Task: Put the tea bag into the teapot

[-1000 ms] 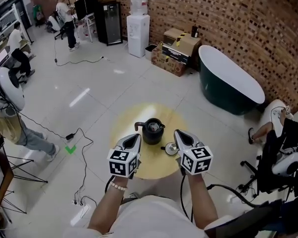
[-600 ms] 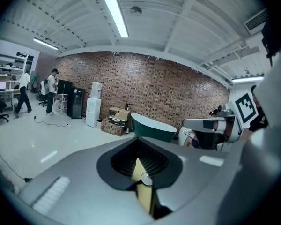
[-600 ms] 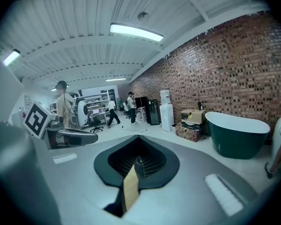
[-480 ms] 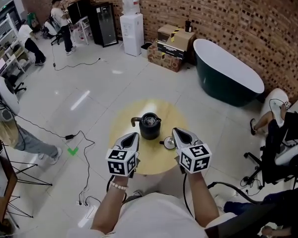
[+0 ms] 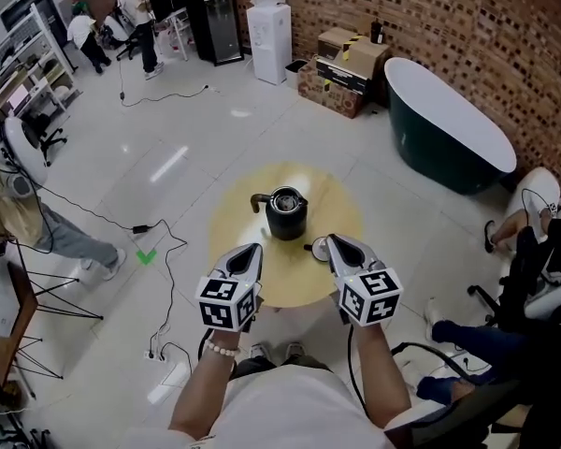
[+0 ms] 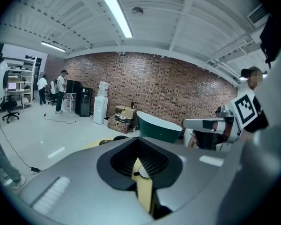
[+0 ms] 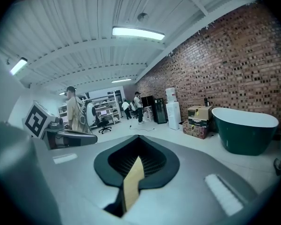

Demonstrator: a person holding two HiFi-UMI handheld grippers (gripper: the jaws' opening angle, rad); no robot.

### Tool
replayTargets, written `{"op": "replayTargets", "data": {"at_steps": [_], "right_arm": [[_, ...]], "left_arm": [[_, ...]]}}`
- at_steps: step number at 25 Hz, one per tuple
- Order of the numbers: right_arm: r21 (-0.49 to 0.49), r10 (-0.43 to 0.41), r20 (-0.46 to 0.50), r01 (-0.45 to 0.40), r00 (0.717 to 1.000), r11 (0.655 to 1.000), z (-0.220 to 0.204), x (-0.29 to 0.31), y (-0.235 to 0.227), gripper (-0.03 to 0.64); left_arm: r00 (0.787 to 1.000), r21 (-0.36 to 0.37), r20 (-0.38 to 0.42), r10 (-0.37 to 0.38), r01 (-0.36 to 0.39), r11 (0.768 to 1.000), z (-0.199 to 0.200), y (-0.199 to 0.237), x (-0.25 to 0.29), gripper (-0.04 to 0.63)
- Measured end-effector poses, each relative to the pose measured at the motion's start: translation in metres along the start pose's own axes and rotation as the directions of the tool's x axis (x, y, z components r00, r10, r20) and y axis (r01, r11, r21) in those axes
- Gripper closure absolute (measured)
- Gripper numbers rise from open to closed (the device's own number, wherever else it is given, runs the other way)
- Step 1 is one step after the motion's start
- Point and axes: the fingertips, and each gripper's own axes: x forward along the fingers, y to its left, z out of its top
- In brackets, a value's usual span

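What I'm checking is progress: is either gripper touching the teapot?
No; the head view shows the left gripper and the right gripper both clear of the teapot.

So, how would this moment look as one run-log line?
left gripper: shut, empty | right gripper: shut, empty | teapot: upright on round table, untouched | tea bag: not visible

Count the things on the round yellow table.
2: a black teapot near the middle; a small lid by the right claw, which, like the left claw, may hide others.
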Motion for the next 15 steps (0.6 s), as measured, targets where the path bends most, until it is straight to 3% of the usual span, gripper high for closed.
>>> {"op": "replayTargets", "data": {"at_steps": [8, 15], "right_arm": [[0.021, -0.016, 0.014, 0.016, 1.000, 1.000, -0.019, -0.026, 0.016, 0.615], [0.011, -0.043, -0.002, 0.043, 0.999, 0.999, -0.053, -0.063, 0.075, 0.615]], "left_arm": [[0.999, 0.012, -0.012, -0.031, 0.031, 0.999, -0.021, -0.014, -0.025, 0.583], [0.998, 0.008, 0.017, -0.064, 0.064, 0.998, -0.048, -0.018, -0.090, 0.583]]}}
